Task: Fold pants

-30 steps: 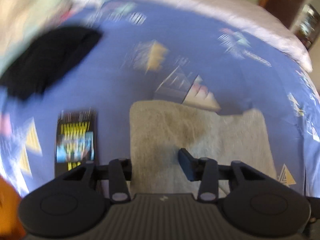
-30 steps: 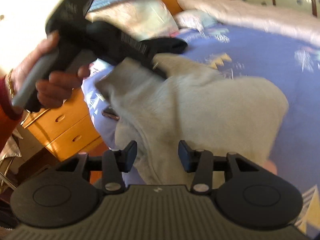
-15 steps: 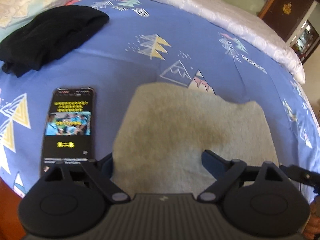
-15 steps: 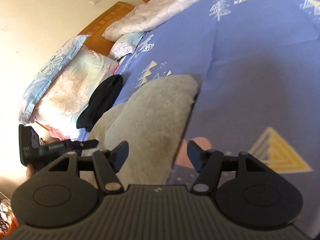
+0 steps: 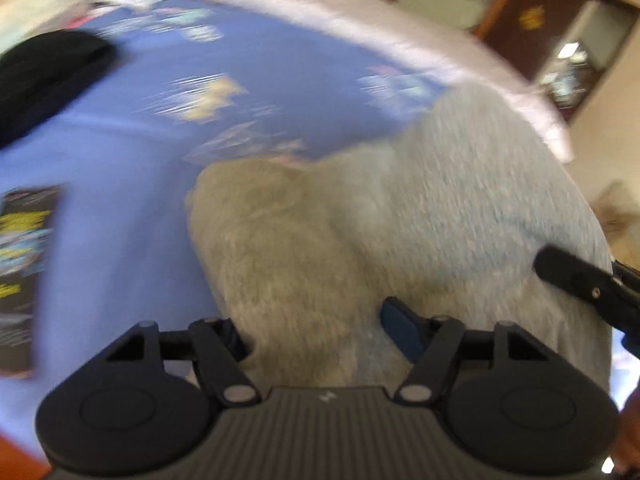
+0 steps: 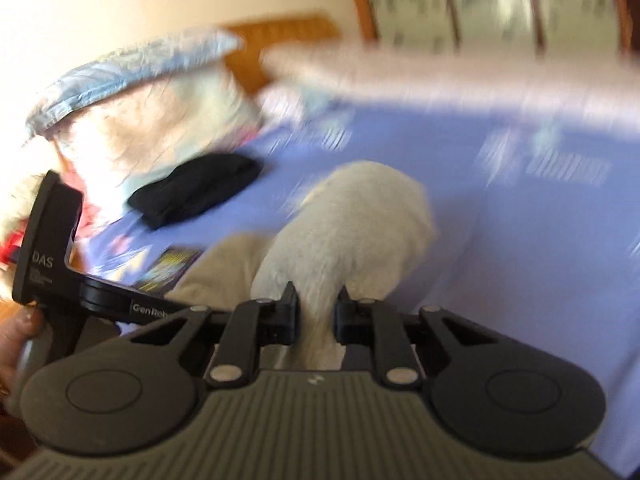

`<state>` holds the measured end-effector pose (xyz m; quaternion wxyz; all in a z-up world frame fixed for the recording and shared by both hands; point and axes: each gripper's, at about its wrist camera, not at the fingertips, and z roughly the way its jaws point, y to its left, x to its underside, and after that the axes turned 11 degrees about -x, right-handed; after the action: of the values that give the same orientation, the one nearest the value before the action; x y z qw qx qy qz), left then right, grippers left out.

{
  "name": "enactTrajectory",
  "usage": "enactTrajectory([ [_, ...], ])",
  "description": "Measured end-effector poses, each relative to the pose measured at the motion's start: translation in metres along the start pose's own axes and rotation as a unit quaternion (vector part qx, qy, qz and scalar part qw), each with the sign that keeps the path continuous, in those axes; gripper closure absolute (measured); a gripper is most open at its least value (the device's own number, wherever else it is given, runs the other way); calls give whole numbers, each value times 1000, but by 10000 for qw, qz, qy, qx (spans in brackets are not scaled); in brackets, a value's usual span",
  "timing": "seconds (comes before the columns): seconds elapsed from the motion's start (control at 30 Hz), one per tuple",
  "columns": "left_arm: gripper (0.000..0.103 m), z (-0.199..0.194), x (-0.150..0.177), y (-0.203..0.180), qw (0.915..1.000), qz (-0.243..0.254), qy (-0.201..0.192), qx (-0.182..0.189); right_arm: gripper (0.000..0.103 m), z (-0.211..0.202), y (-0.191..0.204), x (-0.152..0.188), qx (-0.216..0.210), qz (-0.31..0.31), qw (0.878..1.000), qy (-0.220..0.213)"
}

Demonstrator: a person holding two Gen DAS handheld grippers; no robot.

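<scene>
Grey pants (image 5: pixel 360 240) on blue bedsheet (image 5: pixel 140 152), right side lifted. Right gripper (image 6: pixel 316 312) fingers narrow, pinching pants fold, fabric running forward-left. Left gripper (image 5: pixel 316 328) fingers wide, straddling near edge, not gripping. Phone (image 5: pixel 24 264) left of pants; black garment (image 6: pixel 196 188) beyond.

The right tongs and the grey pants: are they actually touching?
Touching. In the right wrist view the right tongs pinch a bunched fold of the grey pants, cloth pressed against both fingers with no gap.
</scene>
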<state>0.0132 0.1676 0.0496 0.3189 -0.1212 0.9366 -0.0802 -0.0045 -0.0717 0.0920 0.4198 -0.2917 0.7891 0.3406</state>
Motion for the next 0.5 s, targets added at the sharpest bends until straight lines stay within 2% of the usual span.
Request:
enactTrajectory([
  [0.07,38,6,-7,-40,9989,262,-40,380,83,-33,-12,-4,453,-210,9983,-309],
  [0.13,38,15,-8,-80,9967,652,-38,477,83,-62,-34,-1,838,-29,9954,-473],
  [0.2,36,31,-4,-114,9937,1060,51,366,83,-85,-65,14,1119,503,9915,-443],
  [0.27,35,55,4,-140,9886,1478,282,105,77,-94,-101,39,1401,1190,9827,-233],
  [0.3,35,62,9,-147,9859,1642,314,-88,72,-93,-115,54,1622,1485,9755,-68],
  [0.37,32,62,14,-153,9826,1826,239,-249,72,-99,-139,79,2004,2052,9580,25],
  [0.4,29,57,15,-151,9827,1831,213,-196,71,-107,-145,88,1921,2339,9530,-140],
  [0.5,19,40,8,-132,9855,1680,222,-40,53,-140,-153,109,1439,2997,9395,-823],
])
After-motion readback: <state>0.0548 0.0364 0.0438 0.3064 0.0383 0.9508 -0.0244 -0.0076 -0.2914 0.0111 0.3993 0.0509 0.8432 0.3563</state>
